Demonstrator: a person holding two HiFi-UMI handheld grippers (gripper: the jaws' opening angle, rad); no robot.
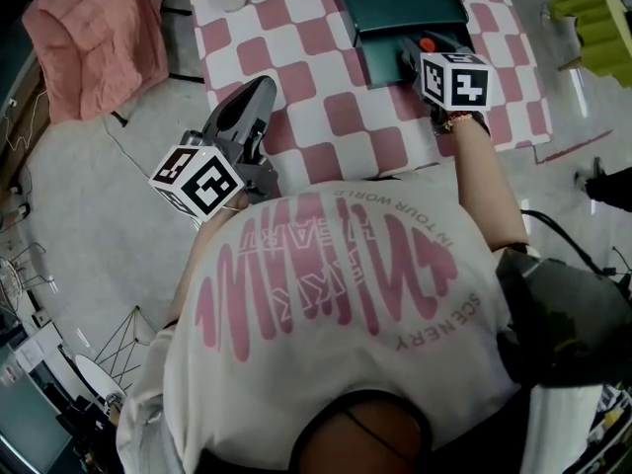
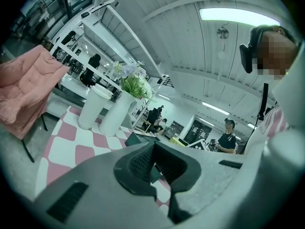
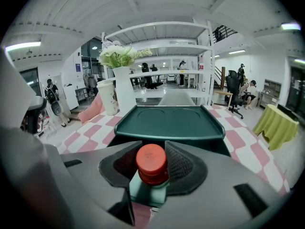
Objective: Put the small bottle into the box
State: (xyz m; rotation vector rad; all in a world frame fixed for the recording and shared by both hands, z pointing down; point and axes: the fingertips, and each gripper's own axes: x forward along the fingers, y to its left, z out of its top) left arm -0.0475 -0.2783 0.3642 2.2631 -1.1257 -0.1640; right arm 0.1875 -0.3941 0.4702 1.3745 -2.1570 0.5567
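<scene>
- Head view: the right claw [image 1: 415, 55] hangs at the near end of the dark green box [image 1: 400, 6] on the checked bench [image 1: 326, 117]. The red cap of the small bottle [image 1: 427, 42] shows just beside its marker cube. I judge the step in hand to be the last stretch of the carry to the box. From above, the box's hollow is hard to tell from its flat part, so aim is better taken from the claw's own view.
- Head view: the left claw [image 1: 257, 92] sits at the bench's left edge, well apart from the box. It is best left there, out of the path.
- Left gripper view: the left claw [image 2: 153, 146] is clenched on nothing, tips together, with the checked cloth and two white vases [image 2: 102, 109] beyond. It seems to have no part in this step.
- Right gripper view: the right claw [image 3: 153, 151] is grasping the small bottle [image 3: 151, 163] near its top. A ribbed pad stands on either side of the red cap, and the teal body hangs below.
- Right gripper view: the box [image 3: 169, 123] lies straight ahead, with a flat green tray-like part above and a dark hollow just under its front edge.
- To do the step well:
  - Hold the grip firm.
  - Bring the bottle over the hollow, not the flat part.
  - Lower it until the body is inside, and only then release.
  - Go slowly, since a bottle held so high may swing.
</scene>
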